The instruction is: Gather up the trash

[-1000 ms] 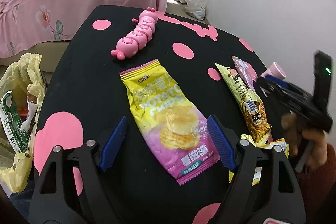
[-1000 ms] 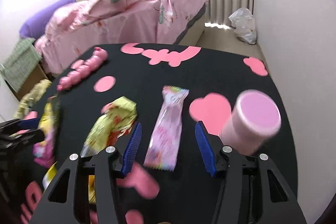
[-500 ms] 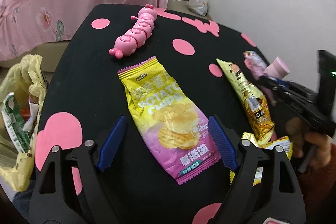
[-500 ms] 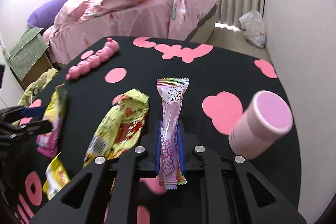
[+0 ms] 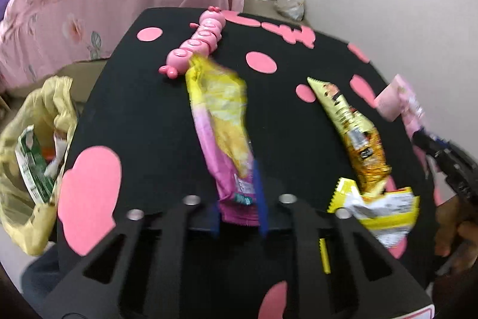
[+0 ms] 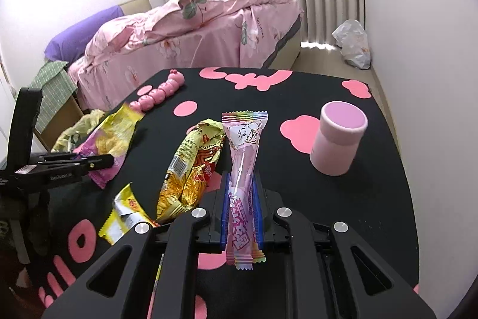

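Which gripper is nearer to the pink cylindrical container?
Right. The right gripper, shut on the pink candy wrapper, sits just beside the pink container. The left gripper, shut on the chip bag, is across the table near the yellow trash bag.

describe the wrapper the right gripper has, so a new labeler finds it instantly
Start at the black table with pink shapes. At its near edge the right gripper is shut on a long, narrow pink candy wrapper with rainbow crimped ends. The crumpled yellow snack bag on its left is wider, and the pink cylindrical container on its right stands upright.
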Demonstrator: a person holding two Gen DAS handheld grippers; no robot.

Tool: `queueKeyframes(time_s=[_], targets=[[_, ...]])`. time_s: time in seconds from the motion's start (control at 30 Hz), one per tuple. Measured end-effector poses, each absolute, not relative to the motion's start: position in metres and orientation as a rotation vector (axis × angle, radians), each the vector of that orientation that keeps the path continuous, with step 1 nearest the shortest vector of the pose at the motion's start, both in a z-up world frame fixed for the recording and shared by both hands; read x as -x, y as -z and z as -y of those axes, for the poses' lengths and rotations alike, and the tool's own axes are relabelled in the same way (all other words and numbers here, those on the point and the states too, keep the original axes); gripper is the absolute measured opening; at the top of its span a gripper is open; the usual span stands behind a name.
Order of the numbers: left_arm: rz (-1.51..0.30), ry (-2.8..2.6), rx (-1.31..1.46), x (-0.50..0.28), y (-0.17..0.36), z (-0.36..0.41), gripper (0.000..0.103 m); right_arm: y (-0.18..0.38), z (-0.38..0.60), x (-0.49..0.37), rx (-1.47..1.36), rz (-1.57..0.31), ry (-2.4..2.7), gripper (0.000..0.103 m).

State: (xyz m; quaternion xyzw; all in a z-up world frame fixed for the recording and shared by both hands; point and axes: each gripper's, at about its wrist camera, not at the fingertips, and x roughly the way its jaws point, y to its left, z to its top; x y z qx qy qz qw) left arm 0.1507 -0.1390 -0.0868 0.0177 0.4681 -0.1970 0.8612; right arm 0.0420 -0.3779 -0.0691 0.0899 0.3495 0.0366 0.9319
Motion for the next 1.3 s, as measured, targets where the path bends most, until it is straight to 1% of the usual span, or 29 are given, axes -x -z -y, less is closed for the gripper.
queueKeyframes(time_s=[0.07, 0.33, 0.53, 0.6, 0.63, 0.67, 1.0, 1.13, 1.2, 1.27, 1.3], targets=[[-0.965, 0.424, -0.003, -0.146, 0.081, 0.132, 0.012, 0.066, 0.378, -0.037, -0.191, -0.707, -0.081, 0.015], [-0.887, 0.445, 0.038, -0.125, 0.054, 0.113, 0.011, 0.052, 0.365, -0.028, -0.169, -0.673, -0.103, 0.015], [-0.867, 0.487, 0.051, -0.121, 0.049, 0.111, 0.010, 0.042, 0.354, -0.024, -0.134, -0.655, -0.110, 0.015], [-0.867, 0.529, 0.050, -0.124, 0.053, 0.116, 0.017, 0.043, 0.354, -0.022, -0.138, -0.656, -0.114, 0.015], [-0.865, 0.529, 0.040, -0.126, 0.055, 0.117, 0.024, 0.044, 0.354, -0.021, -0.142, -0.659, -0.115, 0.015], [-0.866, 0.522, 0.026, -0.129, 0.057, 0.120, 0.026, 0.045, 0.355, -0.020, -0.149, -0.663, -0.117, 0.015], [-1.002, 0.471, 0.035, -0.165, 0.092, 0.142, 0.027, 0.052, 0.358, -0.015, -0.160, -0.683, -0.118, 0.015], [-1.003, 0.455, 0.026, -0.165, 0.096, 0.140, 0.027, 0.058, 0.358, -0.017, -0.148, -0.688, -0.111, 0.015], [-0.995, 0.449, 0.052, -0.165, 0.095, 0.133, 0.029, 0.062, 0.359, -0.019, -0.161, -0.691, -0.116, 0.015], [-0.961, 0.450, 0.075, -0.165, 0.090, 0.126, 0.043, 0.066, 0.362, -0.020, -0.182, -0.692, -0.120, 0.015], [-0.924, 0.458, 0.083, -0.165, 0.086, 0.122, 0.045, 0.069, 0.364, -0.020, -0.191, -0.693, -0.120, 0.015]])
